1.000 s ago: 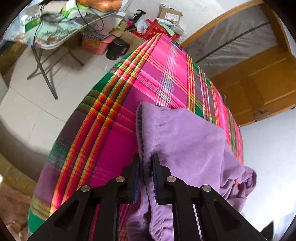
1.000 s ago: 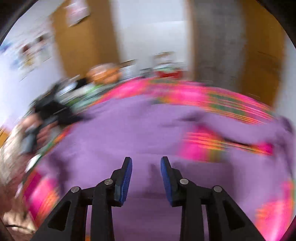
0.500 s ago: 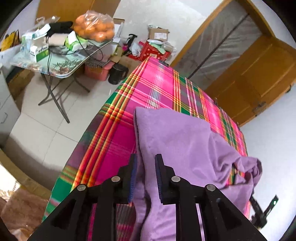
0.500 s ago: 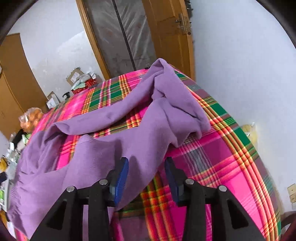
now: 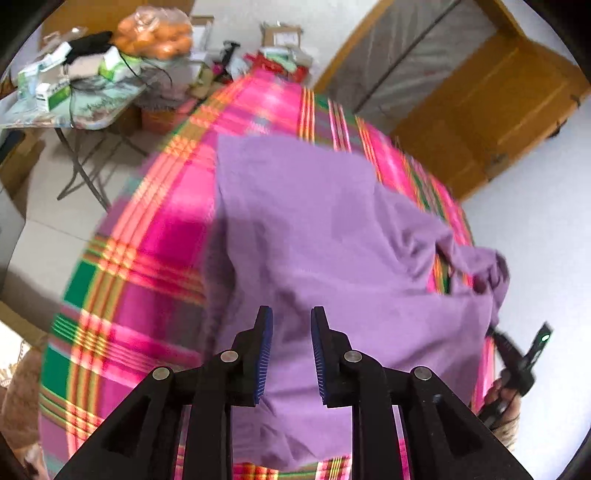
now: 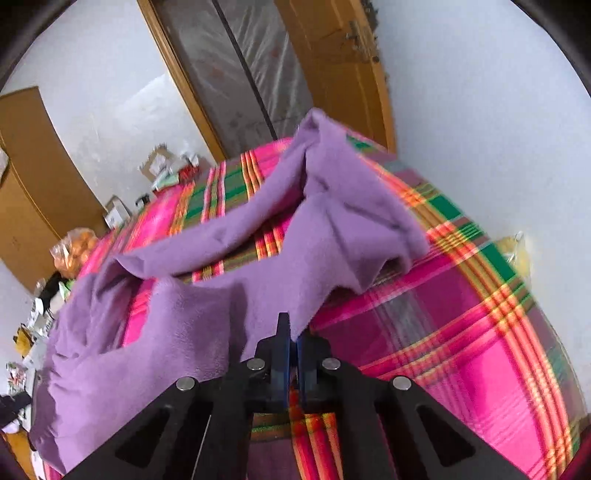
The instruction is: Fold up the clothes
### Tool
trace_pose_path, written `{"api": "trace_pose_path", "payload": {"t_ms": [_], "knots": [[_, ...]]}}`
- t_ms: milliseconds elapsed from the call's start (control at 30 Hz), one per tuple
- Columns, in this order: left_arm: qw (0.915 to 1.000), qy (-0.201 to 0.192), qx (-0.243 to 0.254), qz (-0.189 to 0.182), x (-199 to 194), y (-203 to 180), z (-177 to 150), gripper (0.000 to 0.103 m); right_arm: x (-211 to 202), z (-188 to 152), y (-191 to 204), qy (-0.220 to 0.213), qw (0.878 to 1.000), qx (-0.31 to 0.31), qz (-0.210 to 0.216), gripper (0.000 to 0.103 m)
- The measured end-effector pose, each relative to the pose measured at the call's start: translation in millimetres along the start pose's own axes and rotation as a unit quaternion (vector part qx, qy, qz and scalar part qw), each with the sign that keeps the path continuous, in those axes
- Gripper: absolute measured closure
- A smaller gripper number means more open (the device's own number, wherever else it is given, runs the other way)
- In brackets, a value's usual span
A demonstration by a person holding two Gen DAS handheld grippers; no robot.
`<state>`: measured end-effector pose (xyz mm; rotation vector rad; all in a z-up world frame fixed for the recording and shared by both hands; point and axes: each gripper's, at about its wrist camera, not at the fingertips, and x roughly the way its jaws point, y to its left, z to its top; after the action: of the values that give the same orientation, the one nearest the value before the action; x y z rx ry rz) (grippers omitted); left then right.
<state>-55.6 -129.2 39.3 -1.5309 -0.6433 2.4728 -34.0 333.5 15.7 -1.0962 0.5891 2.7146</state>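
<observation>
A purple fleece garment [image 5: 325, 243] lies spread and rumpled on a table covered with a pink plaid cloth [image 5: 155, 251]. My left gripper [image 5: 291, 332] hovers open above the garment's near part, nothing between its fingers. In the right wrist view the same purple garment [image 6: 207, 295] is bunched, with a long part trailing toward the far edge. My right gripper [image 6: 291, 338] is shut on the garment's near edge, which rises slightly at the pinch. The right gripper and a hand [image 5: 513, 373] show at the left wrist view's right edge.
A folding table [image 5: 74, 96] with boxes, cables and a bag of oranges [image 5: 155, 33] stands left of the bed-like table. Boxes and clutter lie on the floor by a wooden door frame [image 5: 480, 92]. A white wall [image 6: 480, 110] borders the right side.
My left gripper let go of the garment edge, opened and lifted over the garment. My right gripper swung round, came down and shut on the garment's near edge.
</observation>
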Motion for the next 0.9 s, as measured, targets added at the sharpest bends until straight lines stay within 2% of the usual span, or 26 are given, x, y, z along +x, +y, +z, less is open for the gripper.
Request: {"api": "trace_pose_path", "payload": {"t_ms": [100,333,600,900], "knots": [[0.9997,0.022,0.004,0.005,12,-2,-8,0.081,-19,0,-4,-0.014,1.000,-0.002,0.000,0.100],[0.9989,0.031,-0.004,0.034,19,6,-16,0.081,-56,-9,-25,-0.043,0.999,0.018,-0.020,0.100],[0.9988,0.029,-0.024,0.031,17,18,-22,0.081,-84,-27,-64,-0.058,0.995,0.054,-0.058,0.100],[0.9986,0.019,-0.048,0.012,7,32,-30,0.081,-99,-40,-89,-0.047,0.992,0.066,-0.100,0.100]]}}
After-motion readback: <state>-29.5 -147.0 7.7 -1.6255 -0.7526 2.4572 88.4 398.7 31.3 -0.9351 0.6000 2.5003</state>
